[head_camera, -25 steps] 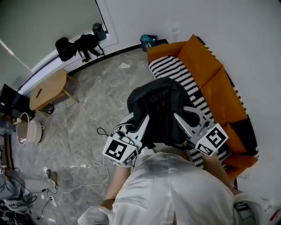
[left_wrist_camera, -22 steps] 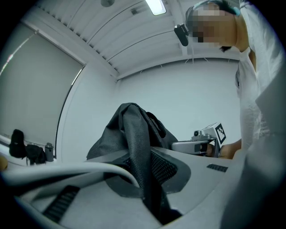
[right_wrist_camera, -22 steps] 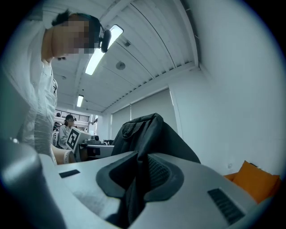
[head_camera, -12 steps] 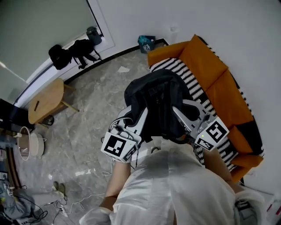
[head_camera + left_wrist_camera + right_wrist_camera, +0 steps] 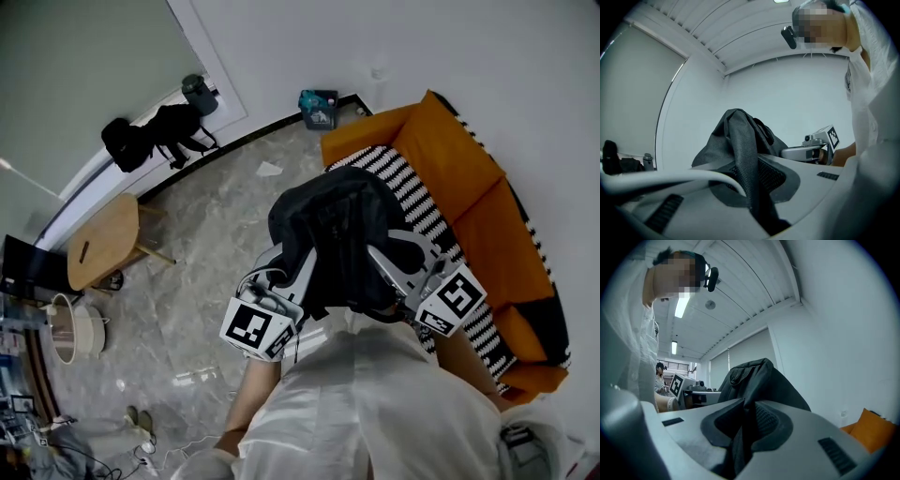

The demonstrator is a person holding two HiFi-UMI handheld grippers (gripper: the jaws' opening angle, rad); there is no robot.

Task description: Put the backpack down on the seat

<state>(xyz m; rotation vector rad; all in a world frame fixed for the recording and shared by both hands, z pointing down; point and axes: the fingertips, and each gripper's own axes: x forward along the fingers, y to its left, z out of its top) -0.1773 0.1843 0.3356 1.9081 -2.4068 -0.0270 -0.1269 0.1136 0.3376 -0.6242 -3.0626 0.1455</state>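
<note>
- Black soft-fabric backpack [image 5: 333,230] is held up in front of the person, hung between both tools. It sits partly over the black-and-white striped seat [image 5: 398,173] of the orange sofa [image 5: 469,187]. My read: not resting on it yet.
- Left tool [image 5: 306,259]: jaws nearly together, pinching a narrow woven strap [image 5: 744,154] of the backpack.
- Right tool [image 5: 382,260]: jaws also nearly closed, clamped on a fold or strap of the same black fabric. I can't tell which.
- Handling, judged: limp textile with no rigid frame showing. The body slumps and bulges between the two grips, so it will sag and fold when set down. Weight looks modest. Not fragile.
- Woven strap gives decent friction, but a thin band could creep through the pads.
- Best holds: the straps or top seam, one on each side as now, which keeps the load level.
</note>
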